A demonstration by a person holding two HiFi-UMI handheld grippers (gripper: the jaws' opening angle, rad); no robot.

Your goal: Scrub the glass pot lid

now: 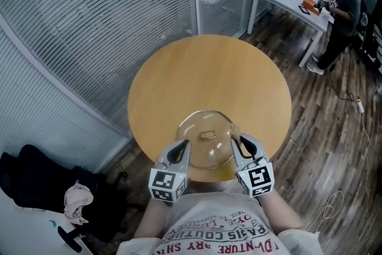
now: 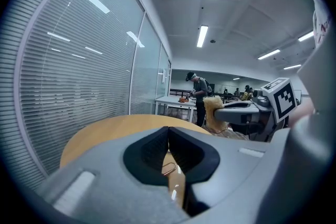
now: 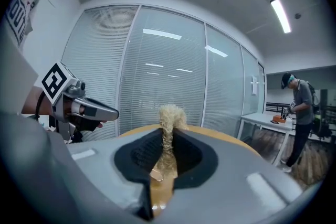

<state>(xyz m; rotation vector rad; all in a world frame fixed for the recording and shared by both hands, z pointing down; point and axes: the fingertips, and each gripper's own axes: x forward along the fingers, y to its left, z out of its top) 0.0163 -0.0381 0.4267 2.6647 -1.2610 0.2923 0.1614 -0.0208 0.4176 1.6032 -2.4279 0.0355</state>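
Left gripper (image 1: 182,144) jaws are squeezed to a thin line on the left rim of the glass pot lid (image 1: 206,143). The lid sits over the round table's (image 1: 209,68) near edge, between both grippers. Right gripper (image 1: 234,141) jaws are clamped on a tan fibrous scrubber (image 3: 169,128), just beside the lid's right rim. Only writing is red print on the shirt (image 1: 221,233), upside down and too garbled to read.

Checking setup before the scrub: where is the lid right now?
In the head view the lid lies at the table's near edge, between the left gripper and the right gripper.
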